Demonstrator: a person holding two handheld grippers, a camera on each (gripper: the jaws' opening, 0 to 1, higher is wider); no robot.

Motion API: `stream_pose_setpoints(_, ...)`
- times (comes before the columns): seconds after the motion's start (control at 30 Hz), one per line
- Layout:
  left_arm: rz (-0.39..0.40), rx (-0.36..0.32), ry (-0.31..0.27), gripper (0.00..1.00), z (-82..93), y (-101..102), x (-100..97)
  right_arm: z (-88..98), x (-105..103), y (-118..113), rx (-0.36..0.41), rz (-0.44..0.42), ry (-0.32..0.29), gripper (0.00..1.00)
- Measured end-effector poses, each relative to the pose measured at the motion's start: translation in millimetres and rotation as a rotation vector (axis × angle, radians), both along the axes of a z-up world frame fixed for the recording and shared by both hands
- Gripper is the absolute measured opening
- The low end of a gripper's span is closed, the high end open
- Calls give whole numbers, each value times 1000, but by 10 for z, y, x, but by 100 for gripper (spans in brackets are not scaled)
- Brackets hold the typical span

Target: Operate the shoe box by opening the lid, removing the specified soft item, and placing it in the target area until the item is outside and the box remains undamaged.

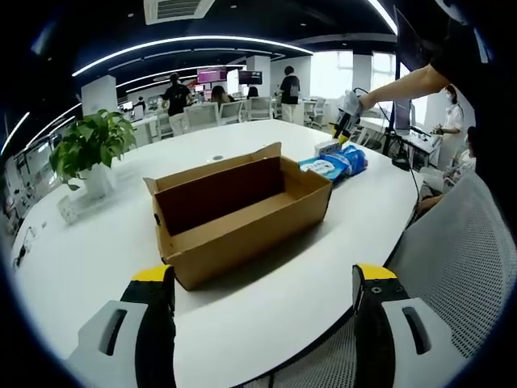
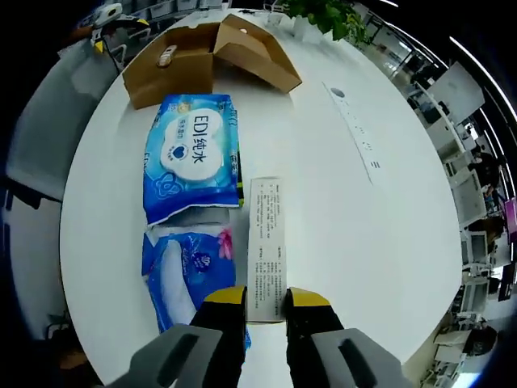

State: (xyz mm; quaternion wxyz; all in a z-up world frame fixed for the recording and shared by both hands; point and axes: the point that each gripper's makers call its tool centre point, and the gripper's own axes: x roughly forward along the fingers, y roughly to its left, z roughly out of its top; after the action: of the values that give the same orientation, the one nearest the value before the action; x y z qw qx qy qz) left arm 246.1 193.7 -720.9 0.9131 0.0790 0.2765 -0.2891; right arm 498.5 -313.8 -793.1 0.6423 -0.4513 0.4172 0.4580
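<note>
Box lid already open: brown cardboard shoe box (image 1: 242,210) sits empty-looking, flaps up, mid white round table (image 1: 97,267); no damage visible. Soft items are out: large blue-white wet-wipe pack (image 2: 194,158) and smaller blue soft tissue pack (image 2: 187,271) lie beside it on the table, next to a narrow white printed carton (image 2: 266,242). Judged nearly done; only release/retreat left. Left gripper (image 1: 266,279) hangs back, jaws wide apart, holding nothing, pointed at box. Right gripper (image 2: 266,301) points down at table, jaws narrowly apart around carton's near end; actual grip unclear.
</note>
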Motion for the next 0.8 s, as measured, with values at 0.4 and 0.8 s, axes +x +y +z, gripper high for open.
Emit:
stream_pose_setpoints(0.4, 1, 12, 16, 94, -44, 3, 6, -123, 30, -187, -84, 62, 14, 14)
stream_pose_setpoints(0.8, -7, 20, 19, 94, -61, -10, 20, -90, 21, -241, -118, 95, 8, 14)
